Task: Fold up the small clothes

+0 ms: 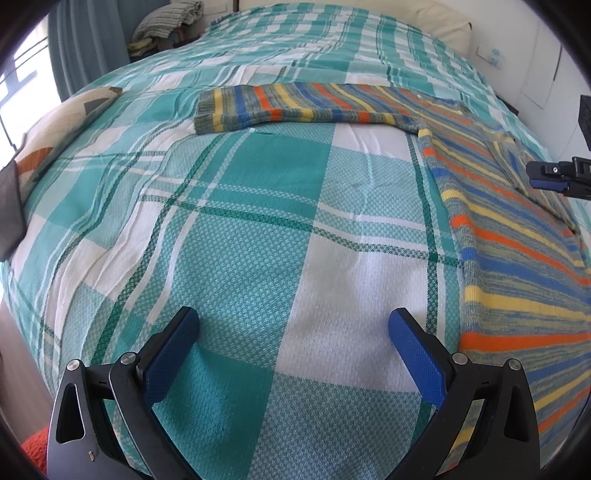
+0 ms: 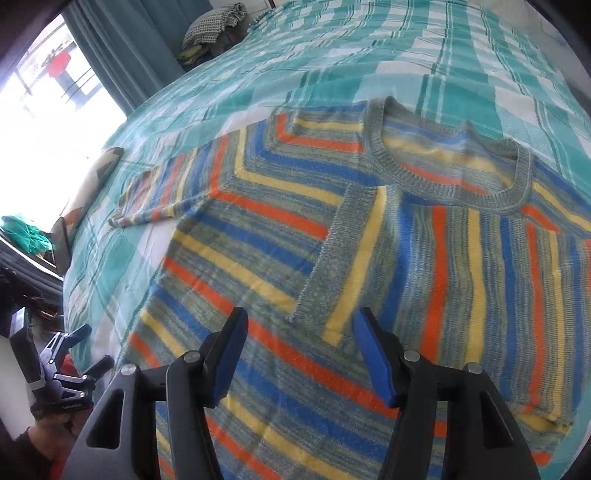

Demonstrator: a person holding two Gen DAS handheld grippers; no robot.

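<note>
Blue-padded left tongs (image 1: 294, 332) sit nearest in the left wrist view, jaws spread wide with nothing between them, hovering over bare bedspread (image 1: 236, 236) just left of the sweater. Right tongs (image 2: 300, 334) stand partly open above the garment, their pads clear of the knit and gripping nothing. Beneath them the striped sweater (image 2: 369, 258) lies face up and flat on the bed, a small knitted piece in bands of orange, yellow, blue and a mottled grey-green. One sleeve (image 2: 354, 266) is folded across the chest, so its stripes run at an angle to those of the body, and its ribbed cuff ends just ahead of the right tongs. Farther on, the ribbed round neckline (image 2: 447, 177) opens toward the head of the bed. The other sleeve (image 1: 295, 107) stretches straight out to the left, flat on the cover, its cuff well apart from the body. Under everything, the bedspread is a woven check of teal, pale aqua and white with thin dark green lines, lightly creased. A patterned cushion (image 1: 55, 136) rests at the left edge of the bed. Beyond, a heap of folded checked cloth (image 2: 214, 26) sits at the far corner beside teal curtains (image 2: 118, 62), with a bright window (image 2: 48, 88) to the left and a white wall (image 1: 524, 62) on the right.
</note>
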